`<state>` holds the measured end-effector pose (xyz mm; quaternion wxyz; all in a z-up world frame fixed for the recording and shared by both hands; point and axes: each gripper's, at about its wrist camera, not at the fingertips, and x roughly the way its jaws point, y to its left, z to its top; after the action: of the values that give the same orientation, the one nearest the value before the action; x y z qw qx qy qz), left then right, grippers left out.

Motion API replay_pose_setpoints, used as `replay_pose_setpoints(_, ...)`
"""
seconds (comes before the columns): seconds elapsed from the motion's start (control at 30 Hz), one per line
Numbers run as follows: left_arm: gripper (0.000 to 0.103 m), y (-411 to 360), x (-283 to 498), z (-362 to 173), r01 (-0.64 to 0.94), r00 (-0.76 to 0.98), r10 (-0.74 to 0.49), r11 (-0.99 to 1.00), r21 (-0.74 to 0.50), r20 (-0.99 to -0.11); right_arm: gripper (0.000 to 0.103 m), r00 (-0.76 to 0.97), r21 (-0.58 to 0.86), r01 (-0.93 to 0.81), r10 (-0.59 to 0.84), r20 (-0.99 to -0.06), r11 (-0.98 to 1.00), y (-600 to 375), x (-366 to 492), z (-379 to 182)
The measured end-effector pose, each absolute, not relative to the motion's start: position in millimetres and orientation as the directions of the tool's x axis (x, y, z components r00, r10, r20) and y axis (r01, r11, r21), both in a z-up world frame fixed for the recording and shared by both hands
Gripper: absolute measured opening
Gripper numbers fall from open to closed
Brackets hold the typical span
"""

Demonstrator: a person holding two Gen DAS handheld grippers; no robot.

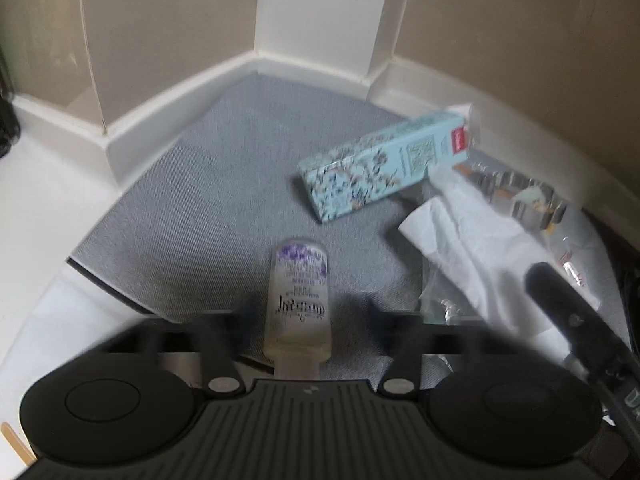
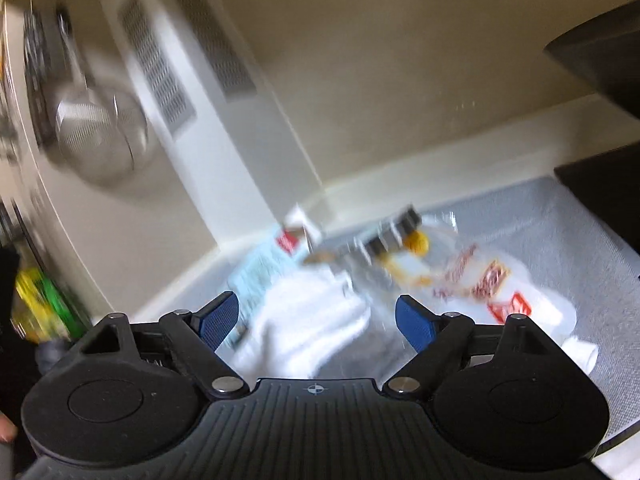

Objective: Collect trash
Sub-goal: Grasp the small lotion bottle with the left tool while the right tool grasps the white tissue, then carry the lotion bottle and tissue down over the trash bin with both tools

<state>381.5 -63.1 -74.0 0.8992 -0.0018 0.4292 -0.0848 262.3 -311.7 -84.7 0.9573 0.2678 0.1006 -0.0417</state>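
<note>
Nearest, the left tool (image 1: 298,312) is standing partly open around a small clear bottle (image 1: 298,300) lying on the grey mat (image 1: 208,200), its fingers apart from the bottle. The right tool (image 2: 316,320) is gaping wide over a white tissue (image 2: 316,320) and crinkled plastic wrappers (image 2: 480,276). Farther off, a blue flowered box (image 1: 380,164) is lying near the mat's back corner, by the skirting.

strainer (image 2: 100,136) blurred, bottle (image 1: 298,304) base hidden

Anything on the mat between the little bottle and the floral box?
No. In the left wrist view only bare grey mat lies between the bottle and the box; the tissue sits off to the right.
</note>
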Motion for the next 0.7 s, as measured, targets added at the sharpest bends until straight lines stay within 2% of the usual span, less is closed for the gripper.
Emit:
replay_pose_setpoints(0.03, 0.038, -61.0, 380.7, -74.4, 0.145, 0.621, -0.152, 0.986, -0.078, -0.769, 0.032, 0.979, 0.514, 0.119, -0.012, -0.206, 0.849, -312.9, 262.6, -85.4)
replay_pose_setpoints(0.07, 0.038, -59.8, 378.1, -73.2, 0.127, 0.635, -0.128, 0.99, -0.061, -0.762, 0.025, 0.979, 0.516, 0.127, -0.025, -0.201, 0.847, -313.6, 261.1, -85.6)
replay_pose_setpoints(0.1, 0.038, -59.0, 374.6, -70.8, 0.109, 0.655, -0.099, 0.993, -0.036, -0.749, 0.024, 0.982, 0.516, 0.128, -0.035, -0.186, 0.847, -313.8, 259.0, -85.3)
replay_pose_setpoints(0.17, 0.038, -51.7, 367.5, -64.4, 0.096, 0.682, -0.092, 0.995, -0.035, -0.726, 0.014, 0.988, 0.489, 0.13, -0.068, -0.142, 0.863, -311.3, 252.8, -83.8)
replay_pose_setpoints(0.3, 0.038, -27.6, 346.0, -42.6, 0.083, 0.706, -0.126, 0.992, -0.095, -0.697, 0.01, 0.996, 0.426, 0.086, -0.081, -0.029, 0.901, -300.7, 240.2, -78.0)
replay_pose_setpoints(0.5, 0.038, 11.5, 292.5, -14.4, 0.073, 0.727, -0.148, 0.988, -0.139, -0.67, 0.008, 0.987, 0.36, -0.056, -0.001, 0.158, 0.931, -291.0, 221.5, -69.3)
replay_pose_setpoints(0.53, 0.038, 17.5, 283.8, -10.6, 0.073, 0.73, -0.15, 0.987, -0.141, -0.667, 0.004, 0.988, 0.34, -0.053, -0.002, 0.157, 0.939, -289.4, 221.4, -66.5)
replay_pose_setpoints(0.7, 0.038, 43.6, 246.6, 7.0, 0.076, 0.747, -0.162, 0.984, -0.159, -0.645, 0.001, 0.99, 0.372, -0.058, 0.006, 0.137, 0.926, -289.0, 203.8, -48.4)
